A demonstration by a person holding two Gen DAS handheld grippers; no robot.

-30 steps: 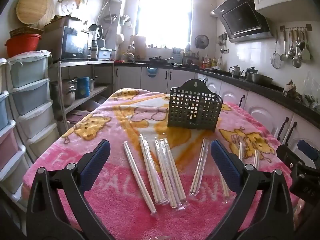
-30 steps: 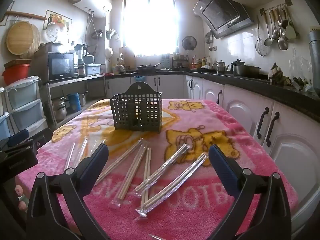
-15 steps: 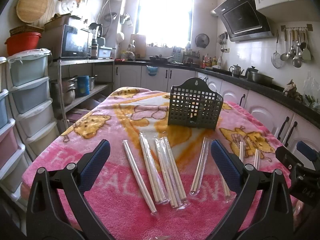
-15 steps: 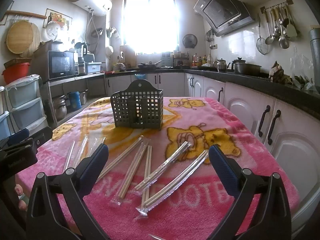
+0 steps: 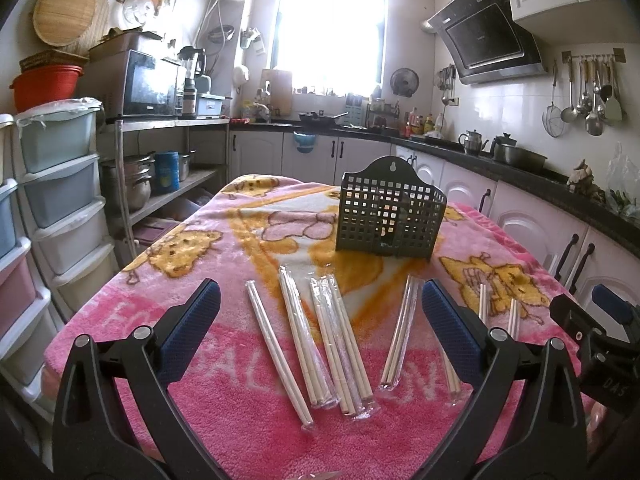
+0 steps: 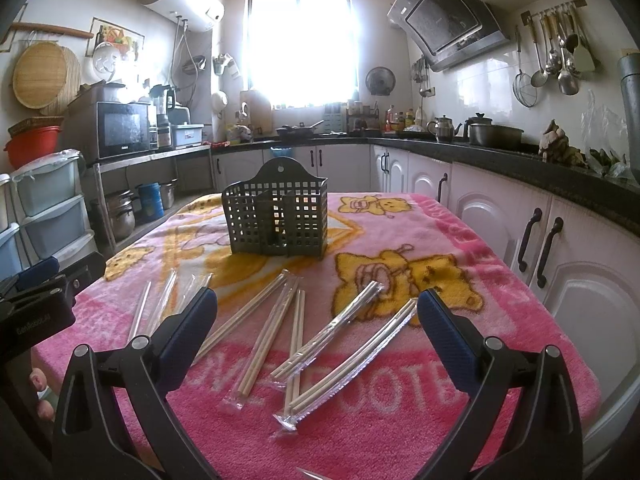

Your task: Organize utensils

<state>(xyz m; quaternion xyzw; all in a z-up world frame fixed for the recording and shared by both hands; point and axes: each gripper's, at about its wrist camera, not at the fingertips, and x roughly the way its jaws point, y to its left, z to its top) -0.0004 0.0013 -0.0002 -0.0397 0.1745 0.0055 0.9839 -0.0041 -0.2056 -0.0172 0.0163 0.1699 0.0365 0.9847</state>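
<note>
listing contents at an early stage: the dark green perforated plastic utensil caddy (image 6: 276, 222) stands upright at mid-table on the pink cartoon-print fleece blanket (image 5: 248, 412) and appears to hold nothing yet, so no sorting is done and every piece is left. pale wooden chopstick pairs (image 6: 264, 344), most in clear plastic sleeves, lie loose on the blanket between caddy and camera; the left wrist view shows about seven bundles, though overlap makes the count uncertain. left gripper (image 5: 320, 316), one, spread wide, pinching nothing, hovering over the left-hand bundles (image 5: 324, 336). right gripper (image 6: 316, 314), one, likewise spread and unloaded above the crossed sleeved pairs (image 6: 348, 360).
</note>
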